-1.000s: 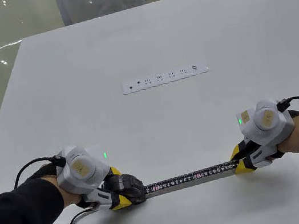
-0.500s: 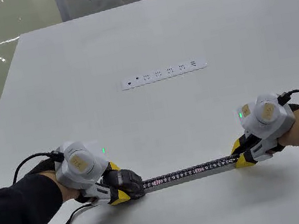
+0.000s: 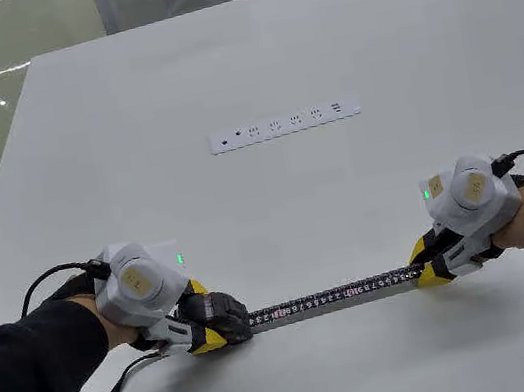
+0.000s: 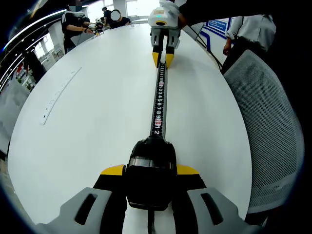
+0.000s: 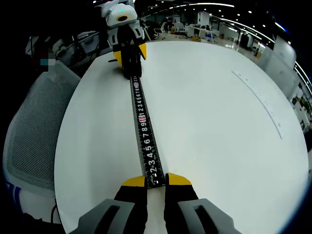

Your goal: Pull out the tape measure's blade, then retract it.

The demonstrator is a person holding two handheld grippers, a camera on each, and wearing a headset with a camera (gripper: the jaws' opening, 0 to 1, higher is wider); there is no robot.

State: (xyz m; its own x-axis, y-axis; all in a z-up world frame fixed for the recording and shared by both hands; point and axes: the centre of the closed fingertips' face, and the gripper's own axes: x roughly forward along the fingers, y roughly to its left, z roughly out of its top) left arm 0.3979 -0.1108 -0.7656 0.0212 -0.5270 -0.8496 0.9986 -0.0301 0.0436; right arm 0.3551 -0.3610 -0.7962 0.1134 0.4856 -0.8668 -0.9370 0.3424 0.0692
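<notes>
There was one black, rubber-cased tape measure [image 3: 218, 316], and its one steel blade [image 3: 336, 296], printed with numbers, lay drawn out flat along the near edge of the white workbench table [image 3: 317, 44]. There were two grippers. The left gripper [image 3: 210, 321] had its yellow-tipped jaws clamped against both sides of the tape measure's case. The right gripper [image 3: 422, 267] had its jaws nearly together, pinching the free end of the blade. Both ends rested on the tabletop, well apart. One long white power strip [image 3: 284, 123] lay farther out on the table.

The head view gave both gloved hands, black sleeves and trailing cables. The left gripper view added one grey mesh chair [image 4: 263, 122] beside the table, and three people [image 4: 78, 22] beyond its far end. The right gripper view made the blade's digits readable, with the low numbers nearest its own jaws.
</notes>
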